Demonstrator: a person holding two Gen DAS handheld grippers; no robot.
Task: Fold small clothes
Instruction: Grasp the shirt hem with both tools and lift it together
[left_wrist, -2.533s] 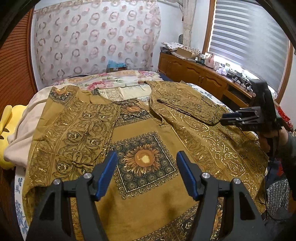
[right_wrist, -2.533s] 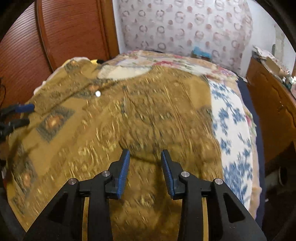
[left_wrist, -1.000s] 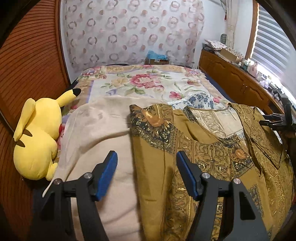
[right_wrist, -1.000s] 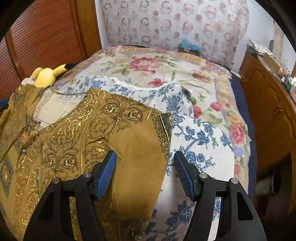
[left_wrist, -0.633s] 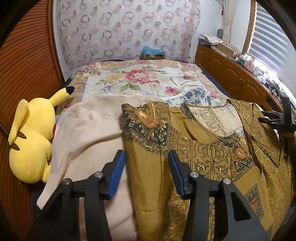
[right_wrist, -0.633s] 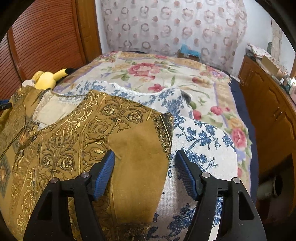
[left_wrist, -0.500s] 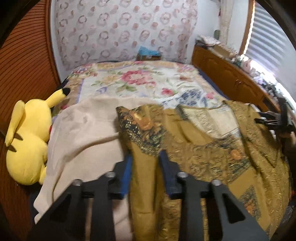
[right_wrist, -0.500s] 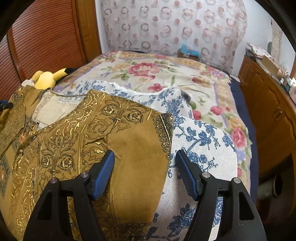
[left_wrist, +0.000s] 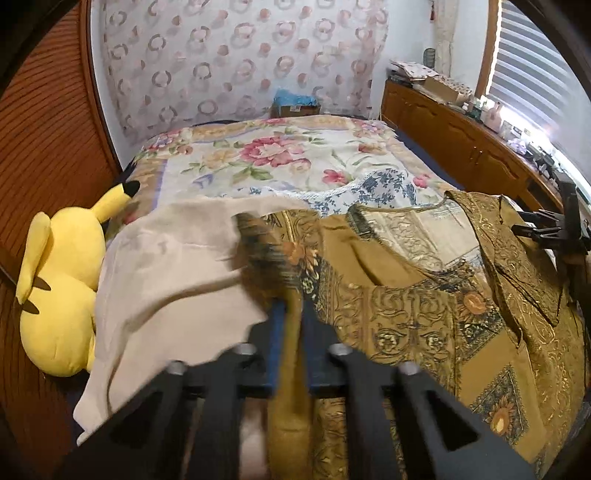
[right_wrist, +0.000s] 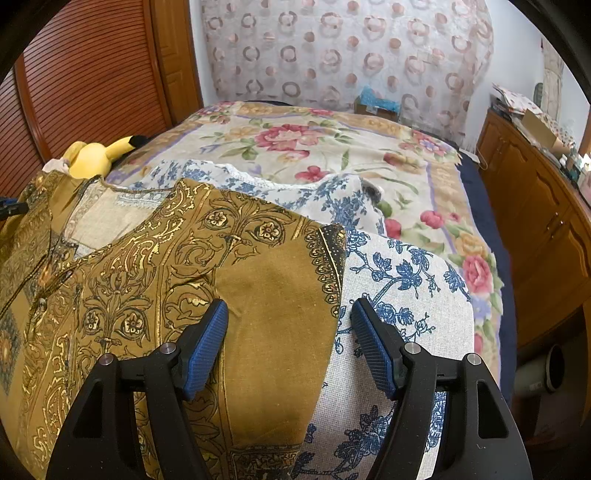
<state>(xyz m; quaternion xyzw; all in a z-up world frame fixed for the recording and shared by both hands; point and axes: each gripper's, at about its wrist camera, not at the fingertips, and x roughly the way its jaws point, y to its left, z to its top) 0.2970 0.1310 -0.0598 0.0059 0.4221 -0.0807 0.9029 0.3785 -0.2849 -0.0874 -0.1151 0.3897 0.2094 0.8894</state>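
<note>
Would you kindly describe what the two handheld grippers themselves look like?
Both match. The right gripper has black angular arms with triangular cut-outs, silver screw heads and blue ridged pads lining the jaws. The left gripper shows the same black frame, screws and blue pads.

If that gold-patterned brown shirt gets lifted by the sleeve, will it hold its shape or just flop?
Probably flop: the gold-patterned brown shirt already bunches into a narrow fold where the left gripper has just closed on its sleeve. It looks thin and light, lying flat with soft creases on the bed. It may drag the beige cloth beneath it, since the two overlap.
</note>
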